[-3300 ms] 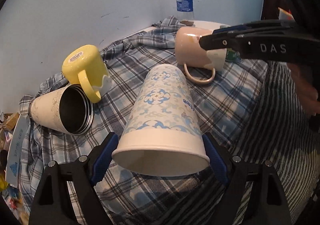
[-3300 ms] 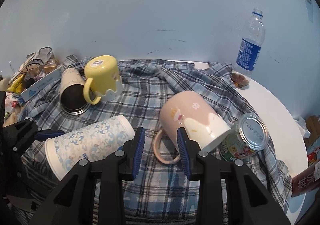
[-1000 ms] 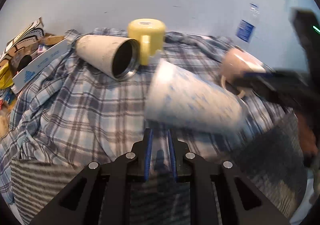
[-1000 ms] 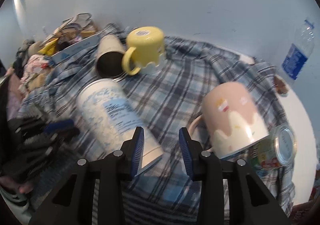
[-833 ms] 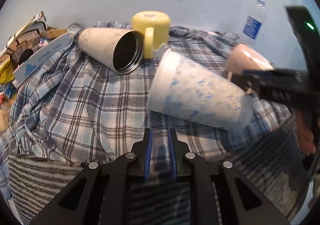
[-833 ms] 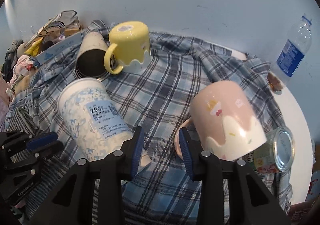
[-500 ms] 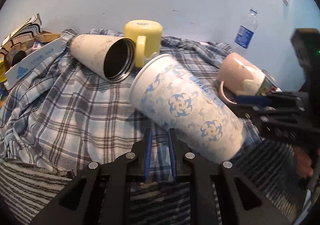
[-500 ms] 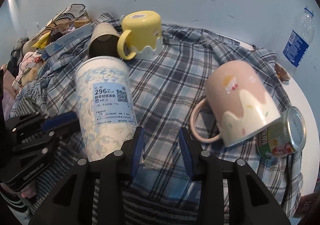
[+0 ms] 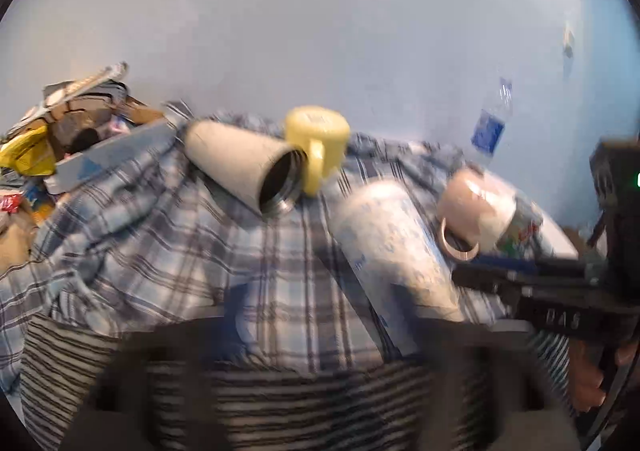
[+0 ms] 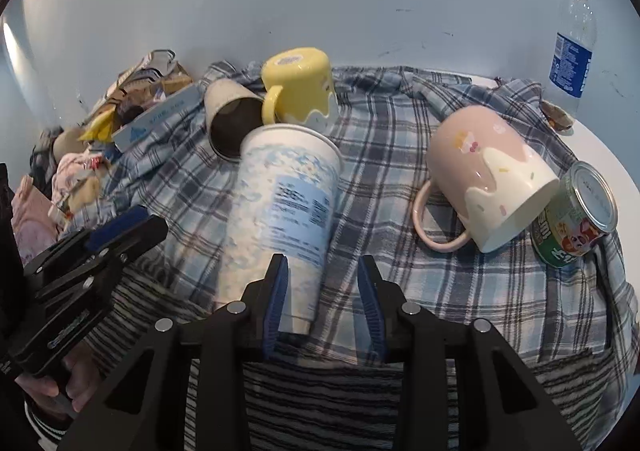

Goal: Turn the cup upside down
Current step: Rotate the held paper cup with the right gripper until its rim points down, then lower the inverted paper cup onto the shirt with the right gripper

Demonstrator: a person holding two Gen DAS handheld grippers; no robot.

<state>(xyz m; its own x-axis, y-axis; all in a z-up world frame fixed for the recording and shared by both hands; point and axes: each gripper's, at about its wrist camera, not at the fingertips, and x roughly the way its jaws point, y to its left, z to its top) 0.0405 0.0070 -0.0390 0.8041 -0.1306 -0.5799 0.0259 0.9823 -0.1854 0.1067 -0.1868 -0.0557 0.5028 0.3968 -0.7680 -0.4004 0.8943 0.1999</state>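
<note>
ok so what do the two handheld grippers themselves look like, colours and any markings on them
Both are black plastic. The right gripper has two fingers lined with ribbed blue pads, silver bolt heads along its frame, pale lettering on its side and a green light on its body. The left gripper shows the same black body, blue padding and silver bolts. A bare hand grips it.

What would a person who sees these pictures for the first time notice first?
Probably the tall paper cup with blue flowers, lying on the plaid cloth in the middle, just ahead of the right gripper, whose open jaws do not hold it. Next, the pink mug on its side at the right, leaning against a tin can, and the yellow mug standing upside down at the back.
</note>
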